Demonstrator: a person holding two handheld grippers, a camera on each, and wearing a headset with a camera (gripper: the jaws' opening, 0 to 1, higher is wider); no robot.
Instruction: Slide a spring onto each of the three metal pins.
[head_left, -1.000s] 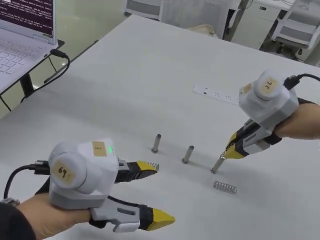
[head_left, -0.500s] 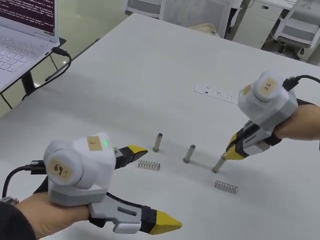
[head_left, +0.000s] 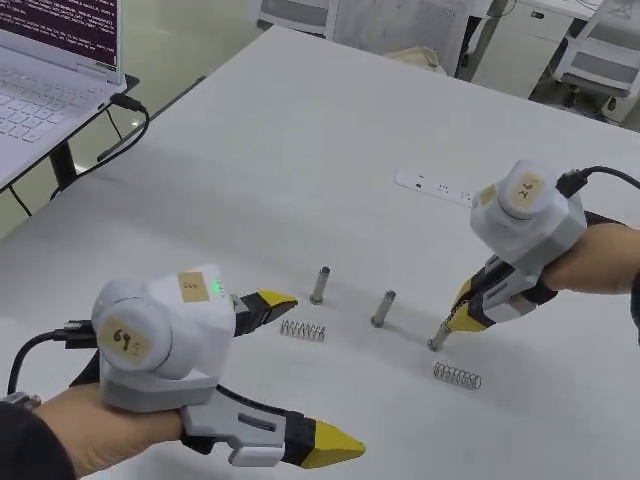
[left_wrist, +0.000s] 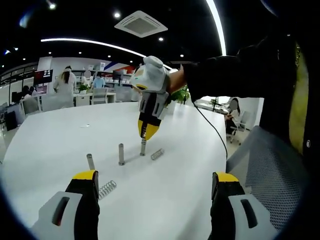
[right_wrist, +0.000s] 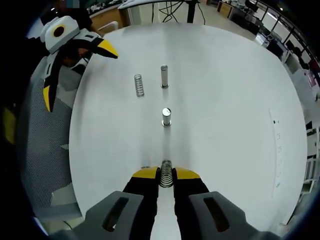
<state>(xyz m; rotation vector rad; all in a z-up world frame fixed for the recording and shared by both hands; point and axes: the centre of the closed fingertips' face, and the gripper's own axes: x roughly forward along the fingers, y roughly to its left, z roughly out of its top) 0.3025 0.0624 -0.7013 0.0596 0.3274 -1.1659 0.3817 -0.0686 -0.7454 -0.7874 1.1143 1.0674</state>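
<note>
- Our left tongs (head_left: 318, 375) stood spread, having backed off a spring (head_left: 302, 330) that lay just beyond their upper jaw
- Our right tongs (head_left: 455, 322) pinched a second spring (right_wrist: 166, 178) over the pin (head_left: 438, 336) at their tips
- We judged two pins bare

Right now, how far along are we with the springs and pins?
Done: nothing yet; in the head view the left pin and middle pin stand bare. In hand: the right gripper is shut on a spring at the top of the right pin. Left: seat it, then fit the two loose springs; the left gripper is open, holding nothing.
</note>
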